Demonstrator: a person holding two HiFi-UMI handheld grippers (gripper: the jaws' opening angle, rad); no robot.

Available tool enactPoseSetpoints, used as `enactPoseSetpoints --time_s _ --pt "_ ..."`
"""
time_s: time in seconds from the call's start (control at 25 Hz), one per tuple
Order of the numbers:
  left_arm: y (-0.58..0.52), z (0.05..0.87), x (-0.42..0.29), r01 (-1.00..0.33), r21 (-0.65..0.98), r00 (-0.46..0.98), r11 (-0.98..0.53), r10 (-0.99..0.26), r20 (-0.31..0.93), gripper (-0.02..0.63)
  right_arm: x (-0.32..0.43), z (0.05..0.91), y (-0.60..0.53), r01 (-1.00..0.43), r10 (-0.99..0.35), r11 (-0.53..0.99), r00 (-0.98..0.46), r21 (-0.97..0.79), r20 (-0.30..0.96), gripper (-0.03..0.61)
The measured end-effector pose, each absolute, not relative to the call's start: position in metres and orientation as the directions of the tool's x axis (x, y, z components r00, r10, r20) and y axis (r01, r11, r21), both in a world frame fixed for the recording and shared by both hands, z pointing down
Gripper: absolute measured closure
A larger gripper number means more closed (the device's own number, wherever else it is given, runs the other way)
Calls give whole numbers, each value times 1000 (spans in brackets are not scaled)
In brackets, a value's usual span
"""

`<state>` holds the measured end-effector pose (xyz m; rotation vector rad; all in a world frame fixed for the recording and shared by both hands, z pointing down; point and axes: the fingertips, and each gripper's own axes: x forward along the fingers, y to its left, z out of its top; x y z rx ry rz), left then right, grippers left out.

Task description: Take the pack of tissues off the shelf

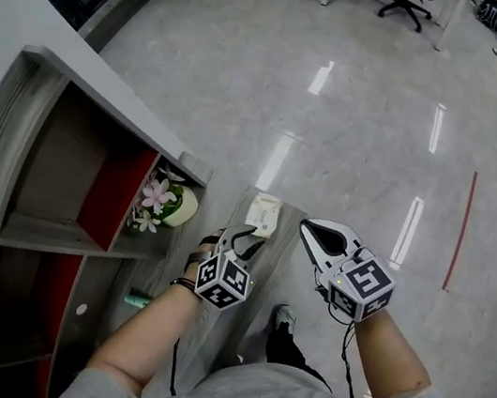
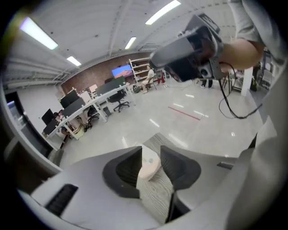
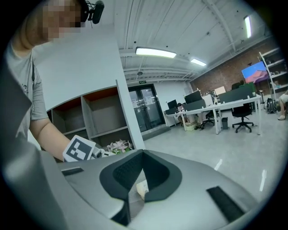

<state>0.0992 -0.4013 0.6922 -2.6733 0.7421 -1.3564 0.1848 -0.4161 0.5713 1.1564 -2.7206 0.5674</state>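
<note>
Left gripper view shows my left hand-held gripper (image 2: 151, 152) spread and empty. It hangs clear of the pale, soft plastic-wrapped pack of tissues (image 2: 149, 165), which lies flat on the narrow grey wood-grain shelf board (image 2: 155, 200). My right hand-held gripper (image 3: 143, 153) is pressed together. The pack looks light, squashy and slick, so I'd pinch across its short sides. I can't make out its thickness or its print.

A glossy pale grey stone floor (image 1: 340, 114) fills the head view. A thin red floor stripe (image 1: 460, 231) runs at three o'clock, and a black swivel office chair (image 1: 404, 0) stands at twelve. Pink and white flowers in a round pale yellow pot (image 1: 171, 204) sit at nine o'clock of a narrow grey wood-grain worktop (image 1: 277, 241). A small teal cylinder (image 1: 138, 299) lies at seven o'clock.
</note>
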Motion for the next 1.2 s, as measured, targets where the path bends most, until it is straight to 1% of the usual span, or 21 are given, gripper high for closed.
enactPoseSetpoints --time_s 0.12,0.24,0.28,0.32,0.48,0.68,0.92,1.08,1.2 --pt "-407 641 94 -484 -229 539 -844 -495 681 448 178 547 -416 -705 -664 657 -709 -268 236 572" --pt "-401 595 88 -532 -205 573 -822 -527 627 446 171 524 -409 -691 -655 679 -722 -247 221 572" --pt "-397 580 85 -544 -195 585 -816 -535 609 458 170 517 -407 -689 -654 684 -725 -238 217 572" --pt "-394 565 83 -558 -184 596 -809 -546 589 496 168 509 -405 -687 -653 689 -727 -230 213 572" --pt "-385 511 70 -625 -124 631 -771 -592 501 506 155 479 -399 -673 -643 711 -740 -203 198 572" --pt "-372 453 45 -698 -10 655 -716 -644 396 540 132 438 -389 -644 -619 748 -764 -161 180 572" --pt "-358 393 29 -728 92 675 -679 -688 266 603 117 396 -380 -633 -609 767 -770 -105 190 572" --pt "-341 361 22 -719 138 694 -681 -695 188 603 99 382 -365 -604 -583 794 -789 -72 194 572" --pt "-322 338 7 -729 134 685 -671 -715 141 603 78 371 -352 -567 -548 822 -813 -51 198 572"
